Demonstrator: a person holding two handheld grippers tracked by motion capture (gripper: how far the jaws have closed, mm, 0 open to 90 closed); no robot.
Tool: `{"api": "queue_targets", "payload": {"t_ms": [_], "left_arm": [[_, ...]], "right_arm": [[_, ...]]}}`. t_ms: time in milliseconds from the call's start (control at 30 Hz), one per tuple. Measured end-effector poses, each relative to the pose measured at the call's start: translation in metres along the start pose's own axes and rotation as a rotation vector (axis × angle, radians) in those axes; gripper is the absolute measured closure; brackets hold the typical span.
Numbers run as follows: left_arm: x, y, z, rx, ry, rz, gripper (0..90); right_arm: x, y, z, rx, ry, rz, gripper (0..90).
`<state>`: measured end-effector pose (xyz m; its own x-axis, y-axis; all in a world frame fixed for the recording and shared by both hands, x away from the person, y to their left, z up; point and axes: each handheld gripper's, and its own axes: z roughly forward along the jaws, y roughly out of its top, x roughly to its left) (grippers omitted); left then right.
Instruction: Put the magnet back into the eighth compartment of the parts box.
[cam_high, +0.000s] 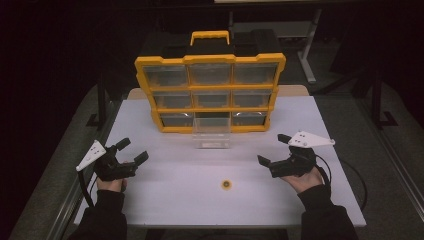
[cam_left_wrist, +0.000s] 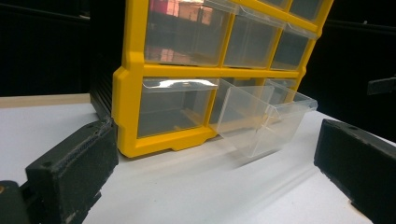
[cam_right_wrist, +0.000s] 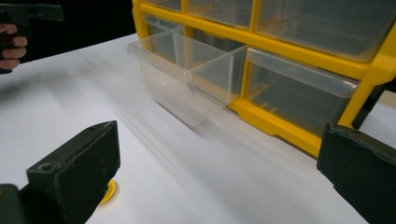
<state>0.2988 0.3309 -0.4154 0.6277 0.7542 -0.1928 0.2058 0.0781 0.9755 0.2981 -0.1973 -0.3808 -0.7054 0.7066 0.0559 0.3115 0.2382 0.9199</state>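
- Under both grippers lies a white table (cam_high: 175, 200), matte and bare apart from a few things; the room around it is dark, with grey floor at the sides and a metal frame leg behind.
- At the far edge of the table stands a yellow organiser (cam_high: 210, 92) with 9 clear compartments in 3 rows and a yellow handle on top.
- Its bottom-middle clear drawer (cam_high: 212, 134) is pulled well out toward the person, ahead of and between the 2 grippers; in the left gripper view the drawer (cam_left_wrist: 261, 119) looks empty.
- The left gripper (cam_high: 134, 150) rests low over the table at the person's left, jaws spread wide, nothing between them, pointing toward the organiser.
- The right gripper (cam_high: 274, 149) sits opposite at the person's right, jaws equally wide apart, gripping nothing.
- A small yellow disc (cam_high: 227, 185) lies flat on the table between the grippers, nearer the right one and just beside its left jaw in the right gripper view (cam_right_wrist: 108, 191).
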Motion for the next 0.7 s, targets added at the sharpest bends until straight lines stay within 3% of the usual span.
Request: {"api": "queue_targets", "payload": {"t_ms": [700], "left_arm": [[0.000,0.000,0.000,-0.004,0.002,-0.001,0.0]], "right_arm": [[0.012,0.006,0.016,0.076,0.069,-0.035,0.0]]}}
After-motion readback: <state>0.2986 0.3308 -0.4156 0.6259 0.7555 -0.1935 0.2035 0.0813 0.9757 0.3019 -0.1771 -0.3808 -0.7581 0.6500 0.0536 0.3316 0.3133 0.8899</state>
